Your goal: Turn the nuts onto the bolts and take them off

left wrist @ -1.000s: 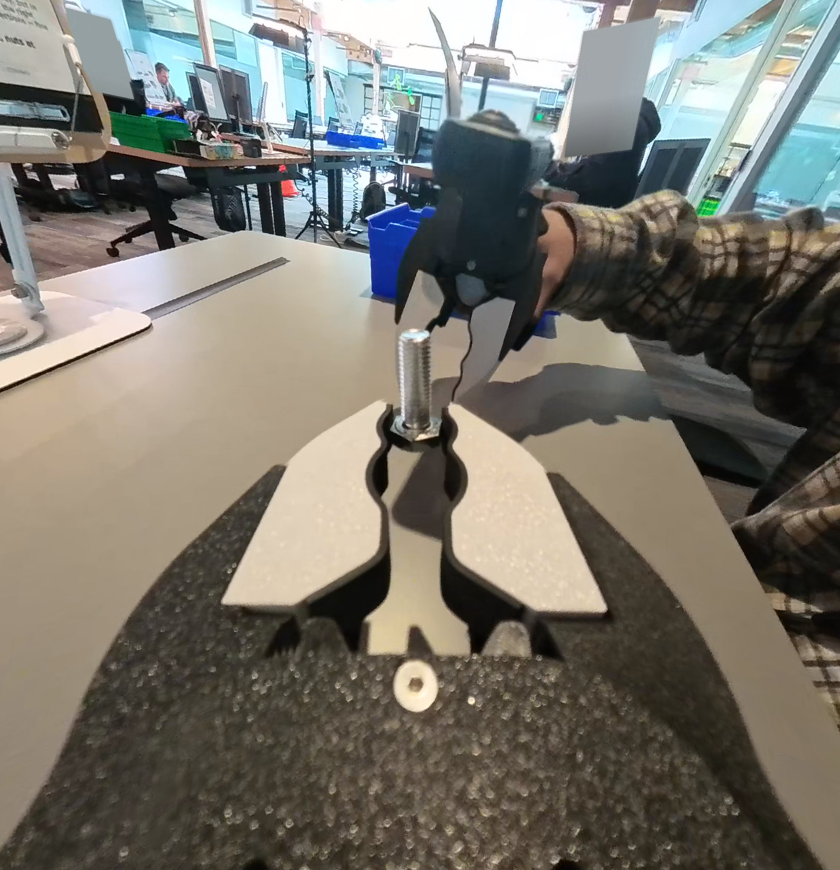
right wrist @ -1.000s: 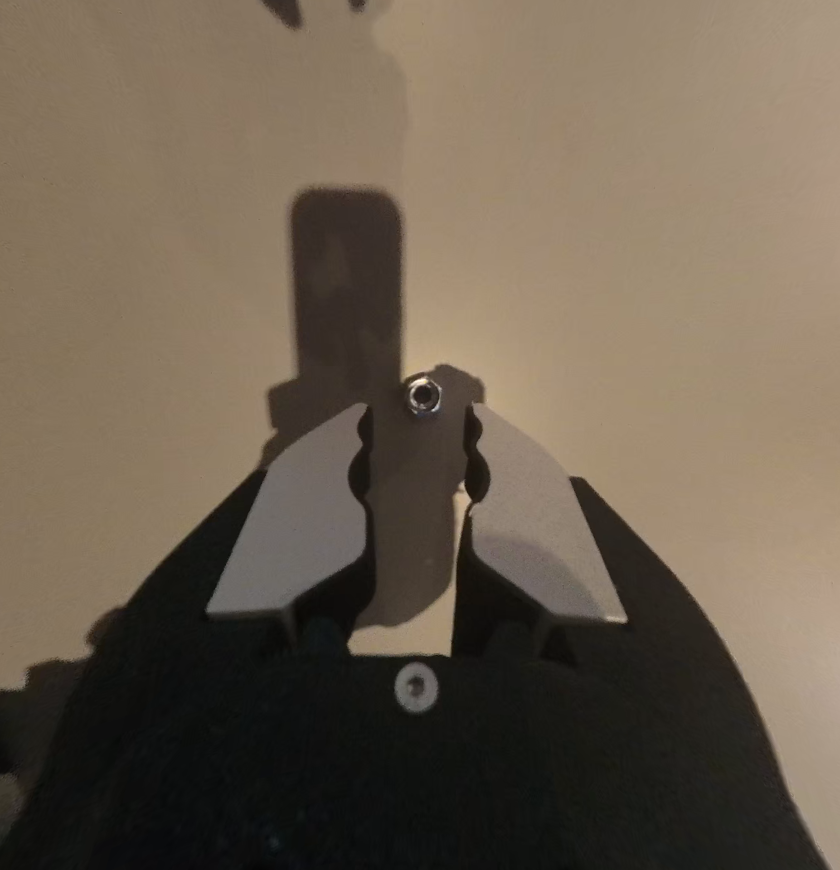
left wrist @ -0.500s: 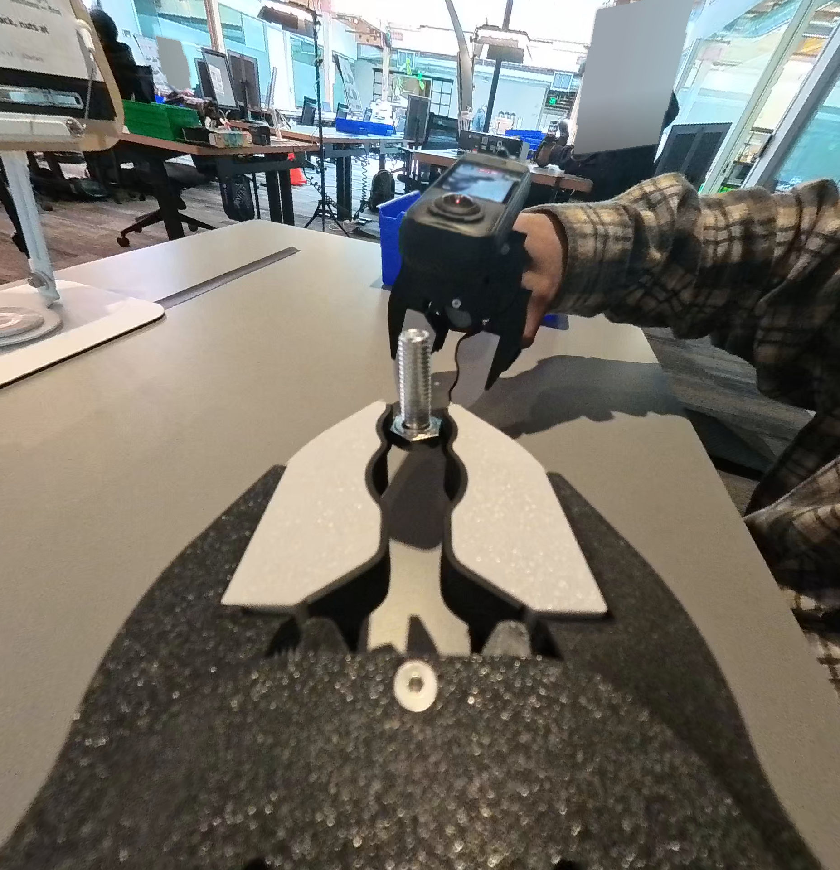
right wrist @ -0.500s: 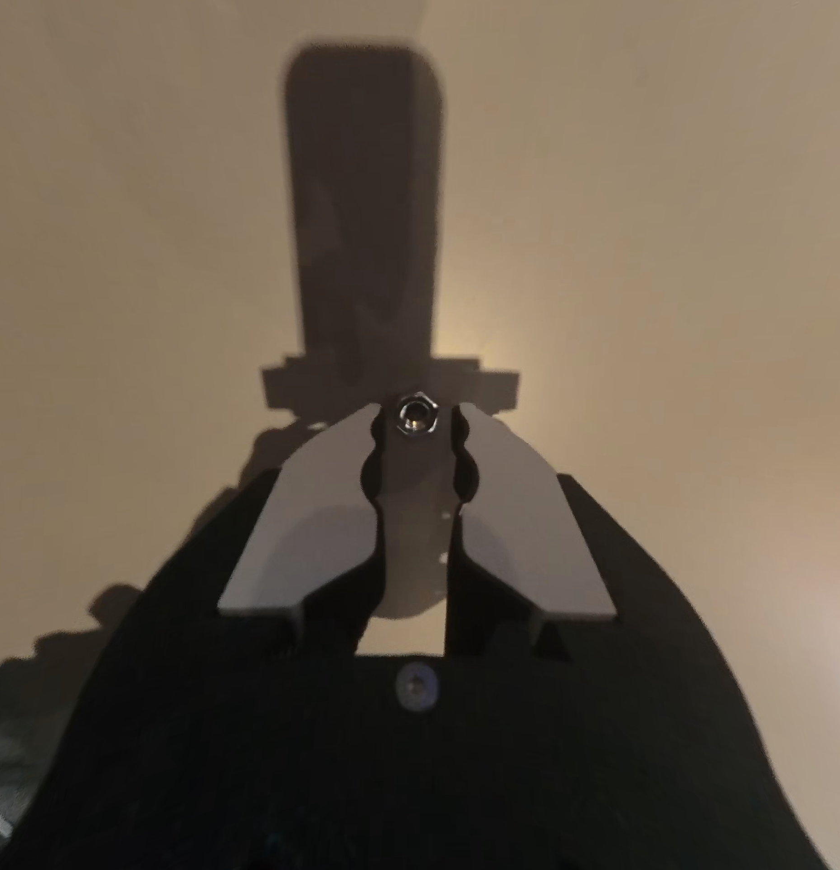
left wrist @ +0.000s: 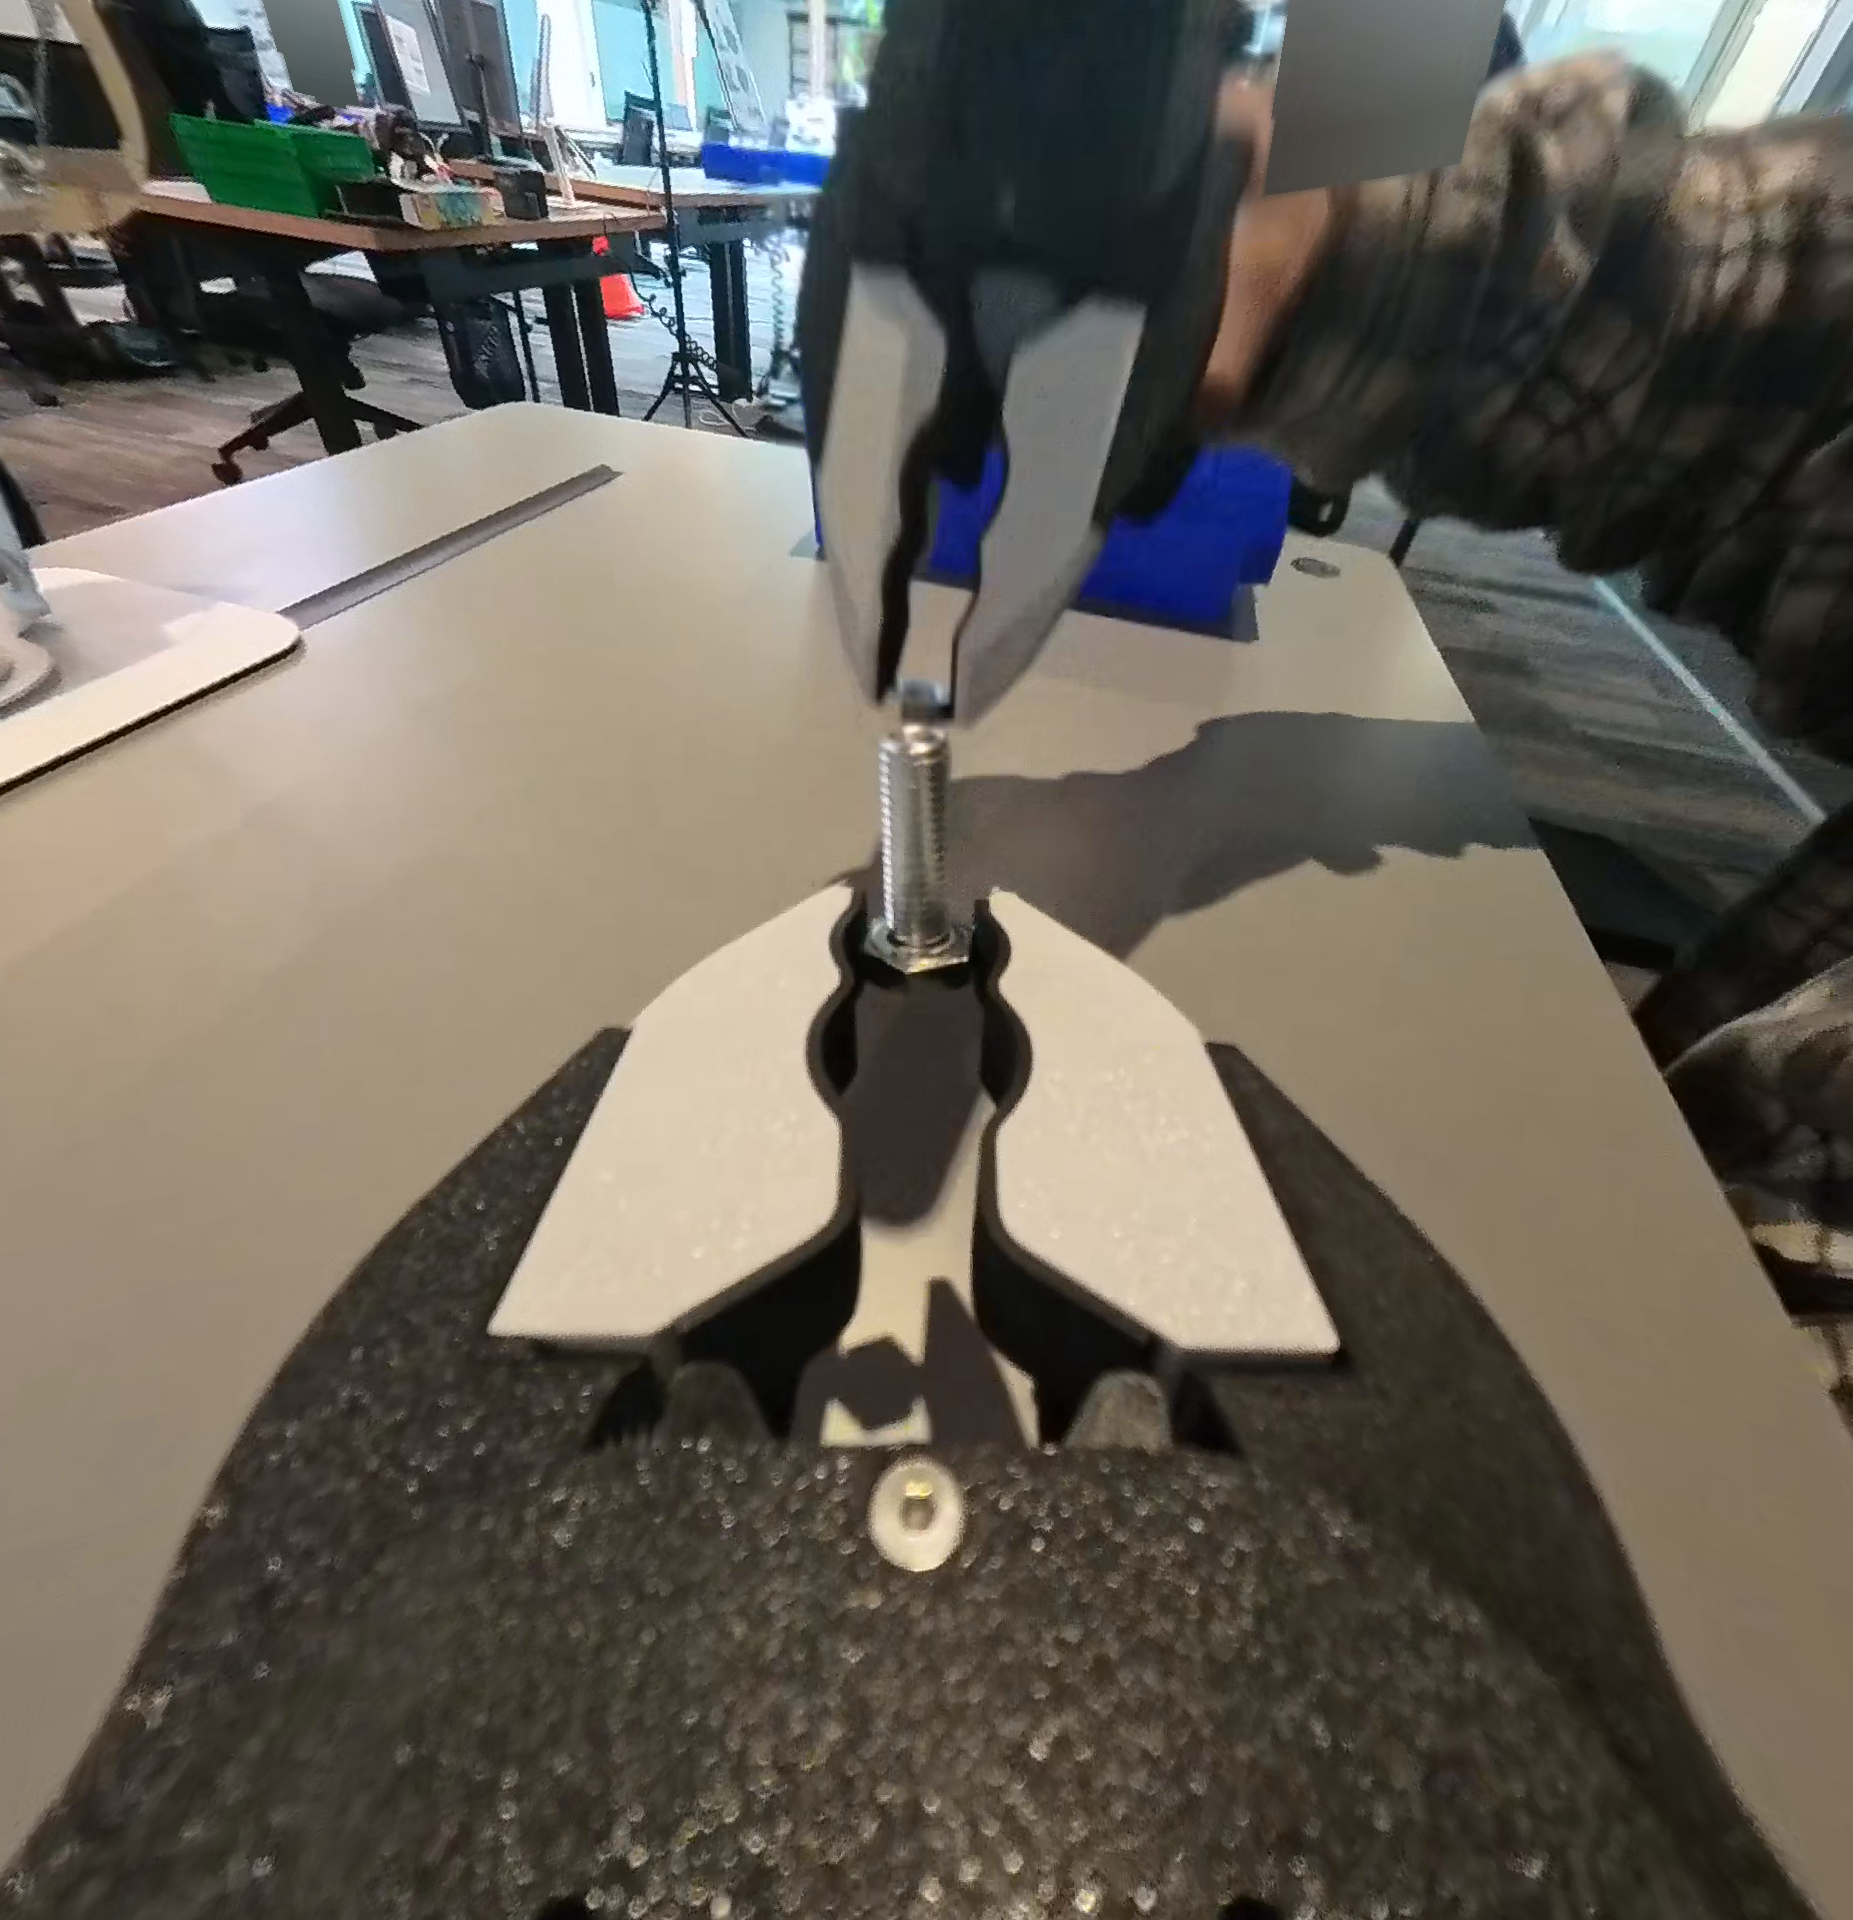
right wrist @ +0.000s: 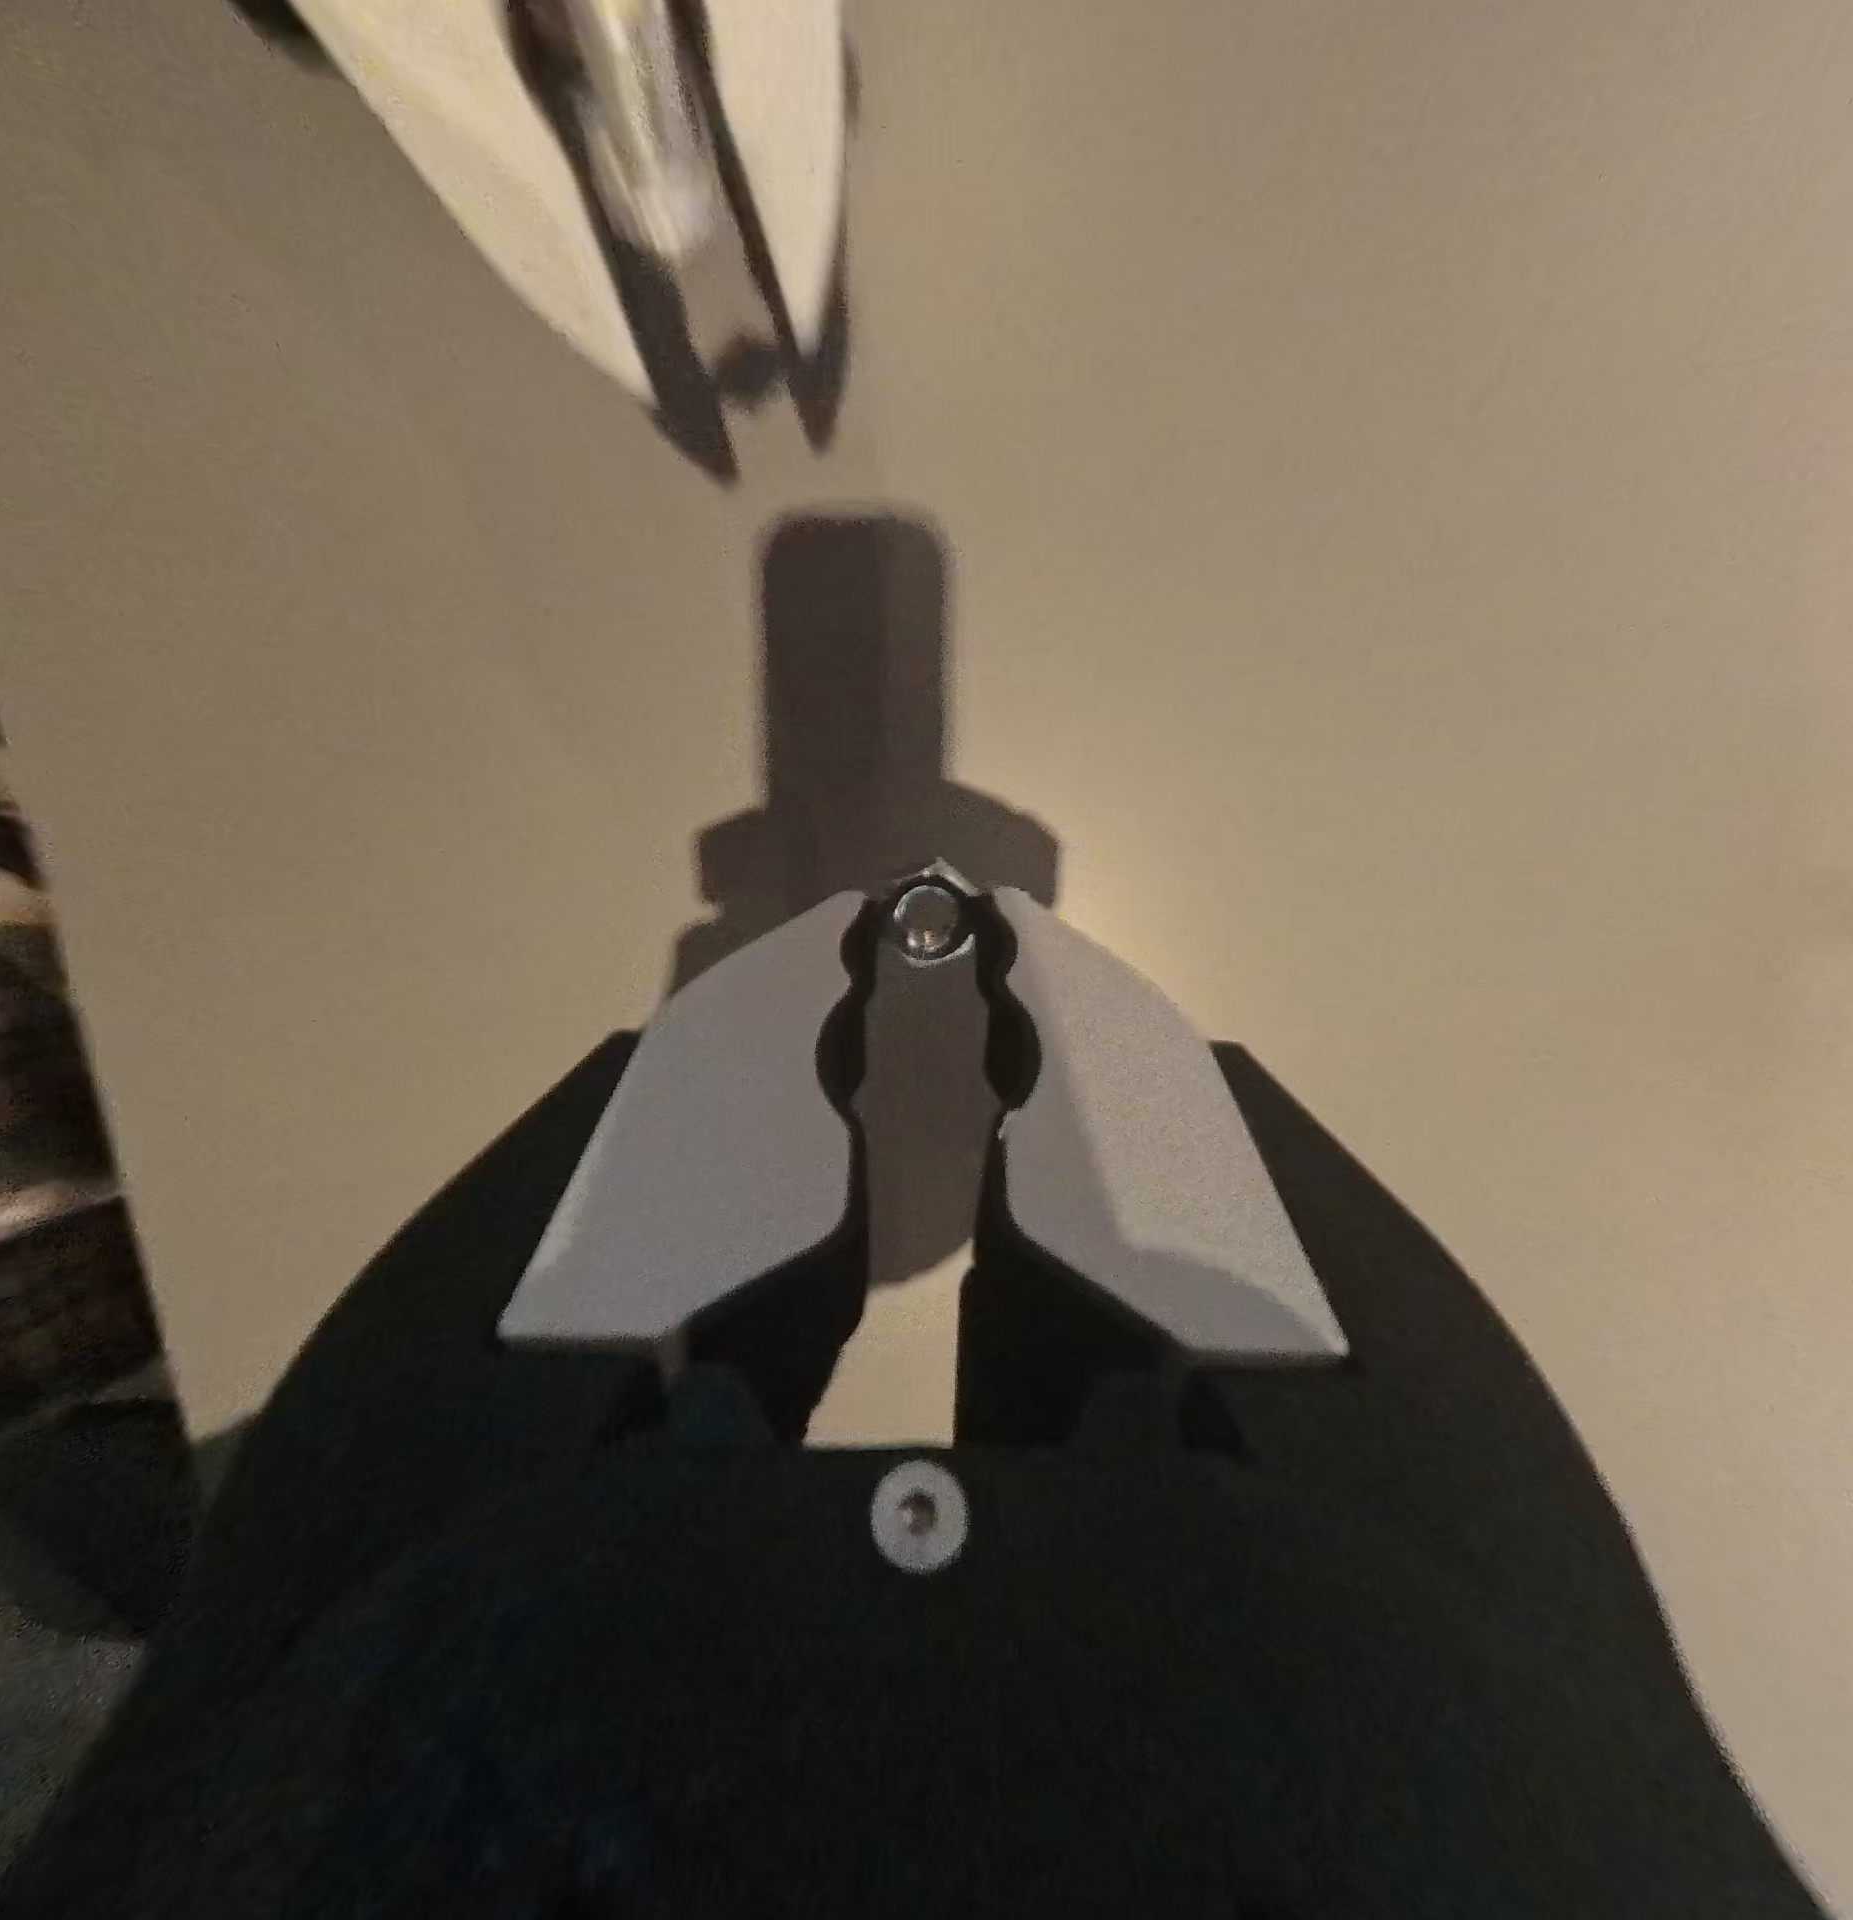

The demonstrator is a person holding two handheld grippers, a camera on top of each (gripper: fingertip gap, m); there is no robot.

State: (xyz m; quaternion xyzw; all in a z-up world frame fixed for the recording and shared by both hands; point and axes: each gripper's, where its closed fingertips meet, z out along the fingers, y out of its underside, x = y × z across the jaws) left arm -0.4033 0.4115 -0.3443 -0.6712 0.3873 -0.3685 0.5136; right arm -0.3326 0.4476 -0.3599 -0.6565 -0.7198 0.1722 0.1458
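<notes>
1. The bolt (left wrist: 909, 831) is being held upright on the grey table (left wrist: 382, 831), with its hex head clamped between the tips of the left gripper (left wrist: 917, 940) and its threaded shank pointing up beyond them.
2. The nut (right wrist: 930, 925) is being pinched at the very tips of the right gripper (right wrist: 930, 927), its bore facing along the fingers; in the left wrist view it is being carried just above the shank's top end, apparently not yet seated.
3. Both parts are being judged as small, rigid, smooth steel: light, but slippery on the flats.
4. The nut is best being gripped across two opposite flats, so that turning is not lost to slipping; only a shallow bite is being seen here, so a slip or tilt is likely.
5. The bolt is best being kept clamped at the head, leaving the threads free.
6. Next, square alignment of bore and shank is being called for, since cross-threading is the risk.
</notes>
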